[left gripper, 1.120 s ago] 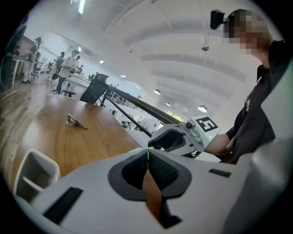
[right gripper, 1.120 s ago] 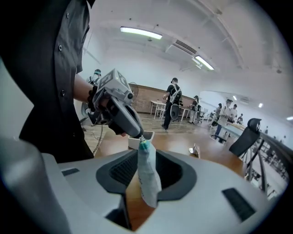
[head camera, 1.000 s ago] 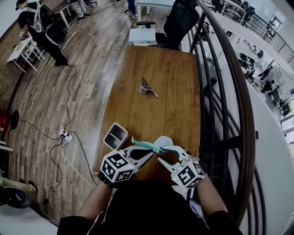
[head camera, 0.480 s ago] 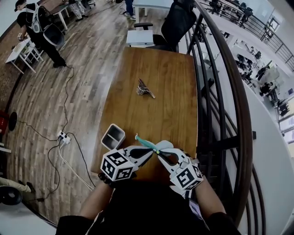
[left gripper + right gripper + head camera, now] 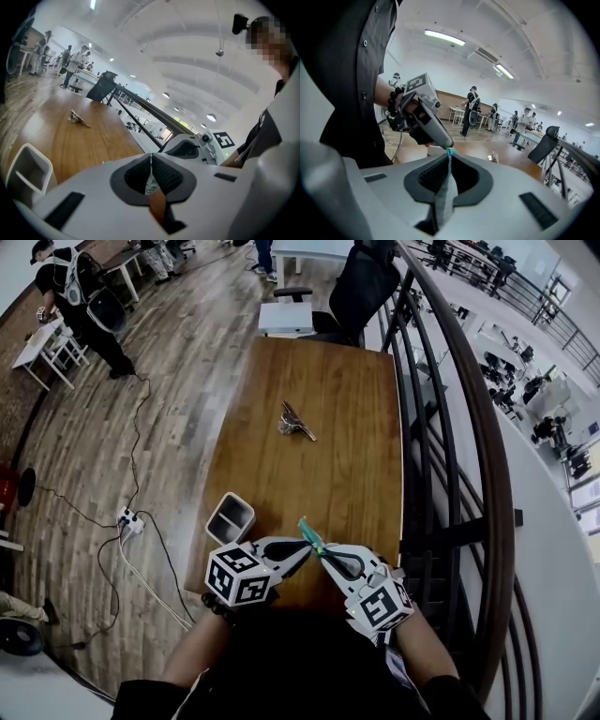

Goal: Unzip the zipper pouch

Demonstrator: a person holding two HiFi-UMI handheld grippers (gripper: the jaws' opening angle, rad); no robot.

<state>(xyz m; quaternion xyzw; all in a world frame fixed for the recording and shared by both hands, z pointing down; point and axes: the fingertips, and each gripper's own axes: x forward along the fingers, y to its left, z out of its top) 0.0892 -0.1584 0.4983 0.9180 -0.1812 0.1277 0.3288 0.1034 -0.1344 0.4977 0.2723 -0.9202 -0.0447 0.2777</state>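
Zipper pouch (image 5: pixel 309 534) pinched from both sides over the near edge of the tabletop (image 5: pixel 319 381)
The left hand-held gripper (image 5: pixel 298 547) has its jaws pressed together on a thin fold of the teal zipper pouch; the right hand-held gripper (image 5: pixel 328 557) is closing its jaws on the fabric running between its pads; both tips sit just beside each other; a small grey tray (image 5: pixel 232 518) stands by the near left corner

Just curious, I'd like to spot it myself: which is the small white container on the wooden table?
Find the long wooden table beside the dark railing. At its near left edge stands the white container: boxy, open-topped, dark inside, unlike the crumpled greyish scrap lying mid-table.
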